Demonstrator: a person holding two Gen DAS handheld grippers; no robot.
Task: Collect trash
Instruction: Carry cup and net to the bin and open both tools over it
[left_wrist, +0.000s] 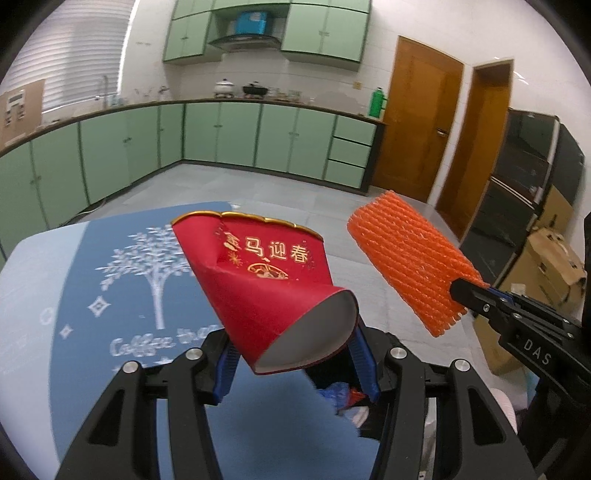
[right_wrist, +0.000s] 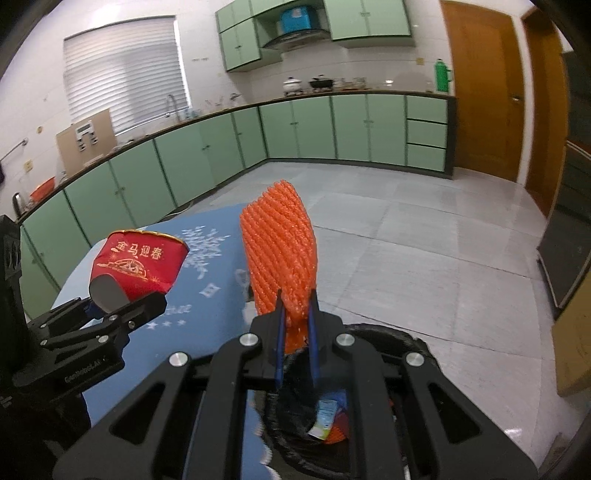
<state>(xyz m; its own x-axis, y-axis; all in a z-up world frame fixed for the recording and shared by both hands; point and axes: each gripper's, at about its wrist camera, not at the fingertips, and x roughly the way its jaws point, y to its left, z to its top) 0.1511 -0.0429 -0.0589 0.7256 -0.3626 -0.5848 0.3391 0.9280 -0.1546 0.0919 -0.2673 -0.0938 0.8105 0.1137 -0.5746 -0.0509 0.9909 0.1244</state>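
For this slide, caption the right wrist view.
Right gripper pinches orange foam net above trash bin; left gripper holds crushed red cup.

In the left wrist view the crushed paper cup (left_wrist: 266, 280) sits at centre, its base between the jaws of the left gripper (left_wrist: 295, 354), above the tabletop (left_wrist: 44, 280) filling the lower left. The foam fruit net (left_wrist: 410, 262) lies to its right, its lower end in the right gripper (left_wrist: 469, 295). In the right wrist view the trash bin (right_wrist: 413, 343) sits at bottom centre, just right of the tabletop, with wrappers (right_wrist: 327, 417) inside. Cabinets (left_wrist: 221, 136) run behind.
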